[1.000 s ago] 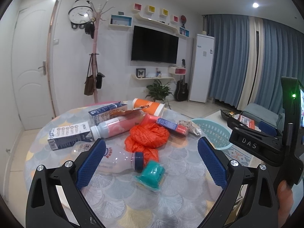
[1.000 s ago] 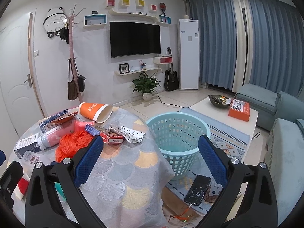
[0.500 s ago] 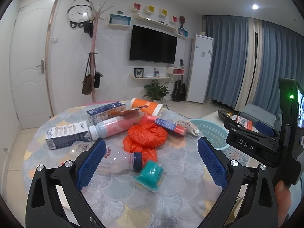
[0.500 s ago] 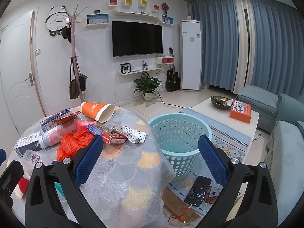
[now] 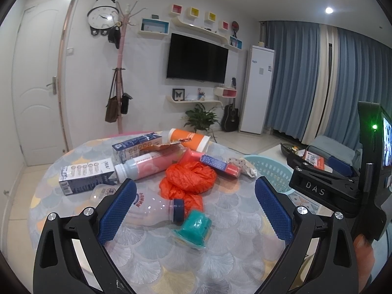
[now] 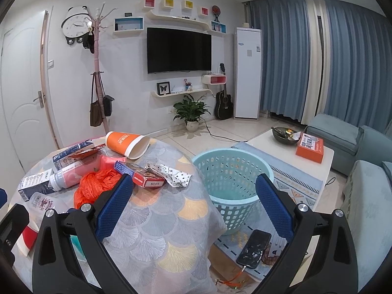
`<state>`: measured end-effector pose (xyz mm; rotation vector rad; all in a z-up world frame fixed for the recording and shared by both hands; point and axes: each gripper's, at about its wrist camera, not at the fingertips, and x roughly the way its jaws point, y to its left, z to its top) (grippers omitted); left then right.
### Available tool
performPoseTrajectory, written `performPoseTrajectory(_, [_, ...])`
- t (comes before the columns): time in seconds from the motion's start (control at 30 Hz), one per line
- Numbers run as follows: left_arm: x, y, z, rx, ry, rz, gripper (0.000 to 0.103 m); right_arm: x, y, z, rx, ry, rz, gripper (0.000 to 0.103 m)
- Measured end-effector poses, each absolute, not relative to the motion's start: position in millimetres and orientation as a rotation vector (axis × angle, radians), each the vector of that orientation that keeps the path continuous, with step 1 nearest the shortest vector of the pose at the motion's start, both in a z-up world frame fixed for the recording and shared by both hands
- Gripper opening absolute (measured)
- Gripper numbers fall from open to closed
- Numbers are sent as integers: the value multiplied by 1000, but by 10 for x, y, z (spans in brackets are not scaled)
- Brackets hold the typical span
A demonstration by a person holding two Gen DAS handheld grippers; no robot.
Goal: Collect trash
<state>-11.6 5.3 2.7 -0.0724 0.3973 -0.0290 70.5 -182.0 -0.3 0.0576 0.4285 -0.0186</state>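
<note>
I hold both grippers above the near edge of the round table, neither one carrying anything. My left gripper has its jaws spread wide, and the litter lies straight ahead of it: a clear plastic bottle on its side just beyond the left pad, a teal cup tipped over between the pads, and the crumpled orange bag a little farther on. Behind those, piled toward the far rim, are a pink bottle, two milk cartons, a red and blue box and an orange paper cup. I judge the wide opening suits the teal cup or the bottle, the nearest pieces.

My right gripper is likewise spread and empty, aimed past the table edge at the pale blue basket on the floor ahead and slightly to its right. The basket stands beside the table, I take it so each piece needs only a short carry. It looks empty, so collecting has not begun.
</note>
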Motion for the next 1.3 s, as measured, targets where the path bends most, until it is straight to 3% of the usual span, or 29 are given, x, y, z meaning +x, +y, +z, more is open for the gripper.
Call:
performPoseTrajectory(0.47, [-145,362,207,-86,356,24,94,717,-1806,36,51,424,-19,95])
performPoseTrajectory(0.77, [-352,1078,275,-139,355,157,94,714,-1637,39,17,422,36,79])
performPoseTrajectory(1.0, [-465,1596,-84,-204,501,182,94,754,-1326,-103,-4,482,175,59])
performPoseTrajectory(1.3, [-245,1739,-697,-319,669,51,93,766,-975,-413,18,623,337,59])
